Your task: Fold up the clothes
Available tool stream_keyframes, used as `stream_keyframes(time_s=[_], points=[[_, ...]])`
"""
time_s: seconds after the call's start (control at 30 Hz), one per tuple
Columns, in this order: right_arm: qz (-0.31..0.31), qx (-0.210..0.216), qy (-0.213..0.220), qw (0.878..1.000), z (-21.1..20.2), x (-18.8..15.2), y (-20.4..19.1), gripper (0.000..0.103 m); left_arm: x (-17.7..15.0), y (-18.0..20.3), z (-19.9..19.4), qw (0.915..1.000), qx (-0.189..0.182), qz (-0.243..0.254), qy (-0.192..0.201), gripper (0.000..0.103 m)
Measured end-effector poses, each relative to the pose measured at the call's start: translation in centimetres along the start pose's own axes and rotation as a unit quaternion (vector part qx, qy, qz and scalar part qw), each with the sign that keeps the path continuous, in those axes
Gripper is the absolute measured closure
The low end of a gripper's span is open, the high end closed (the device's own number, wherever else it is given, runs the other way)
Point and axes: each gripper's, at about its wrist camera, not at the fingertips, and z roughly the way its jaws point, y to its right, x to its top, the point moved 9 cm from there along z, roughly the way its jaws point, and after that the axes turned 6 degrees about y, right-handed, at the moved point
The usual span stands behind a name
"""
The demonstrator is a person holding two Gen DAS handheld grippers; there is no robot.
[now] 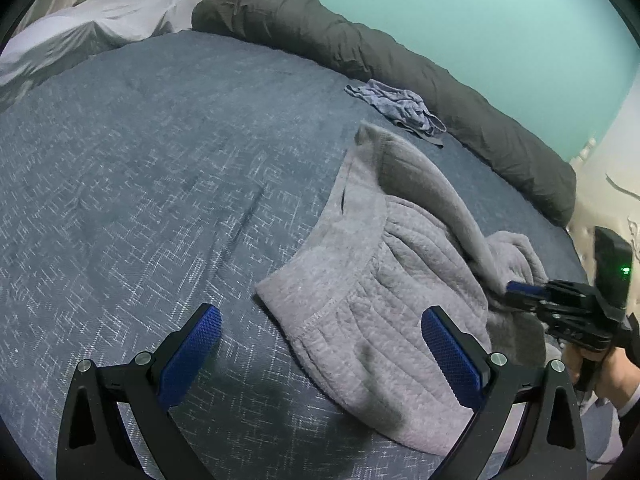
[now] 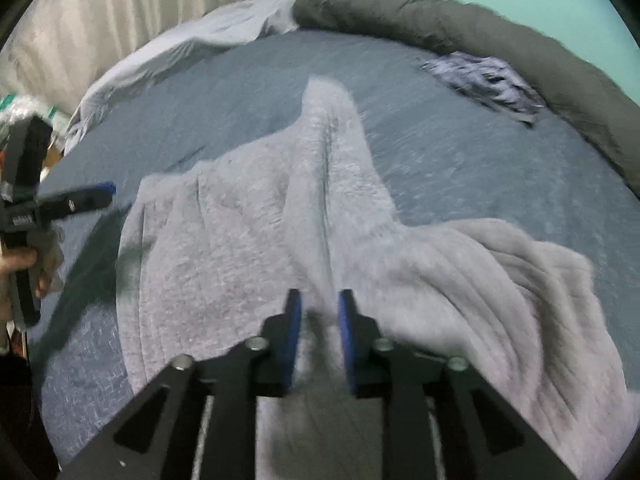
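The grey garment (image 1: pixel 360 300) lies rumpled near the bed's (image 1: pixel 140 200) front edge, one part lifted, not yet a neat fold; the right gripper (image 2: pixel 319 312) pinches that ridge; the left gripper (image 1: pixel 320 356) hovers spread; a small blue garment (image 1: pixel 396 106) lies crumpled by the far edge.

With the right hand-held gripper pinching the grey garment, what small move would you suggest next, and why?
Probably bring the open left hand-held gripper onto the grey garment's near hem and close, since the right hand-held gripper alone holds the bunched grey garment.
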Motion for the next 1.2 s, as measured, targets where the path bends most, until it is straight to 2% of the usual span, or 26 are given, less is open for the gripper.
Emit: stream_keyframes(time_s=[0.17,0.23,0.37,0.47,0.53,0.67,0.83,0.87,0.97,1.03,1.1,1.2], points=[[0.029,-0.025,0.02,0.999,-3.0,0.8,1.9,0.071,-0.7,0.5,-0.1,1.0,0.001,0.004,-0.004,0.001],[0.037,-0.035,0.026,0.998,-3.5,2.1,2.6,0.067,-0.9,0.4,-0.1,0.9999,0.007,0.011,-0.004,0.001],[0.056,-0.041,0.034,0.997,-3.3,5.0,3.6,0.066,-0.7,-0.2,0.0,0.9998,0.016,0.012,-0.001,0.001],[0.046,-0.04,0.02,0.998,-1.1,7.4,3.5,0.063,-0.5,-0.6,0.2,0.9998,0.019,0.012,0.0,0.001],[0.038,-0.039,0.012,0.998,0.4,9.0,3.4,0.051,-0.4,-1.0,0.4,0.9997,0.022,0.011,0.001,0.001],[0.014,-0.043,-0.014,0.999,4.1,11.9,3.4,0.051,-0.5,-1.5,0.7,0.9999,0.014,0.0,-0.002,0.001],[-0.004,-0.049,-0.045,0.998,8.4,13.5,3.8,0.051,-0.3,-2.1,0.5,0.9999,0.016,0.0,-0.001,0.001],[-0.007,-0.05,-0.051,0.997,9.2,13.5,3.9,0.052,-0.3,-2.2,0.5,0.9999,0.017,0.001,-0.001,0.001],[-0.015,-0.05,-0.072,0.996,11.3,13.5,4.2,0.069,-0.2,-2.7,0.4,0.9998,0.019,-0.001,-0.001,0.001],[-0.025,-0.056,-0.078,0.995,12.2,13.5,4.4,0.095,-0.2,-2.9,0.3,0.9998,0.02,-0.002,0.0,0.001],[-0.041,-0.068,-0.075,0.994,12.5,13.6,4.6,0.099,-0.3,-2.9,0.3,0.9998,0.02,-0.001,-0.001,0.001],[-0.074,-0.087,-0.033,0.993,11.2,15.8,4.6,0.1,-0.4,-2.9,0.6,0.9998,0.018,-0.001,-0.004,0.001]])
